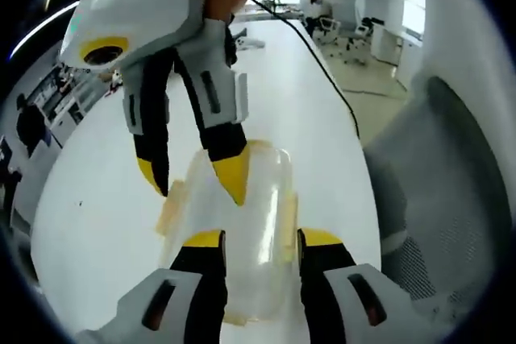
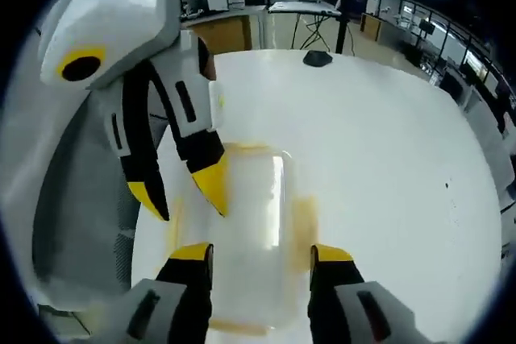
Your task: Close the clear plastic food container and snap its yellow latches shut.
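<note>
**Lid seated, latches being addressed from both ends**

While the clear plastic food container (image 1: 242,223) is lying on the white table (image 1: 105,199) with its lid apparently down, it is being approached from opposite ends. The left gripper (image 1: 262,239) is being held with jaws spread, straddling the near end; the right gripper (image 2: 262,254), likewise spread, is being held over the opposite end. Neither is being closed on anything. Yellow latches (image 1: 172,207) are seen along the sides, seemingly splayed outward; closing is judged done, snapping is judged still outstanding, though blur is leaving this uncertain.
</note>
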`<state>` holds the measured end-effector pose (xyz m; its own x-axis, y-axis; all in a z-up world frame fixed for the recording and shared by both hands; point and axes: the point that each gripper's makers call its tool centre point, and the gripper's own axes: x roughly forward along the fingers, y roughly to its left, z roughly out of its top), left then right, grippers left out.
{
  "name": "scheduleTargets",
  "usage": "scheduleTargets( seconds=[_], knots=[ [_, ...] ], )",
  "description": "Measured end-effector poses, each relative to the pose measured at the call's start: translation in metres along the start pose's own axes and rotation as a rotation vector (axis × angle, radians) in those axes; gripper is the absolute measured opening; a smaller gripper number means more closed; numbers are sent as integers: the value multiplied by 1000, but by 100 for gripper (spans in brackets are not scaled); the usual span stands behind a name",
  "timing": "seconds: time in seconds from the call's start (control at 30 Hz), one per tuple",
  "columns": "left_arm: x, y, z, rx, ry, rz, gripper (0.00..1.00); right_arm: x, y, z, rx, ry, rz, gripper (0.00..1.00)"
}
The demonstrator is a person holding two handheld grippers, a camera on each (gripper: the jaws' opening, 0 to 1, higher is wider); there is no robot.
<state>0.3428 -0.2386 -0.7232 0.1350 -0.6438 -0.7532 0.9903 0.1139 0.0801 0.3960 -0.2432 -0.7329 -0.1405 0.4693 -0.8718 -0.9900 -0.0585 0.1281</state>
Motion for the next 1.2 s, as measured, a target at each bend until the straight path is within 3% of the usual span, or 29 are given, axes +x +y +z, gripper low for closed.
scheduleTargets(
  seconds=[0.17,0.4,0.47,0.57,0.97,1.1,1.13,1.17,1.2],
  knots=[
    [3,-1,0,38,11,17,37,2,-2,1,-17,56,37,46],
    [9,4,0,84,25,52,40,5,-1,3,-29,84,70,46],
    [10,4,-2,134,50,67,41,6,-2,2,-22,96,80,46],
    [11,4,0,87,66,87,41,7,-1,1,-23,108,93,46],
    [16,5,-3,140,146,157,41,10,2,0,-24,164,129,44],
    [18,9,-3,159,150,189,41,12,3,-1,4,212,166,43],
    [27,9,-3,203,162,179,42,13,7,-7,72,243,190,42],
    [21,19,-5,151,174,262,43,17,10,1,112,205,196,42],
    [25,13,-5,175,181,222,43,15,5,-3,28,231,207,42]
  ],
)
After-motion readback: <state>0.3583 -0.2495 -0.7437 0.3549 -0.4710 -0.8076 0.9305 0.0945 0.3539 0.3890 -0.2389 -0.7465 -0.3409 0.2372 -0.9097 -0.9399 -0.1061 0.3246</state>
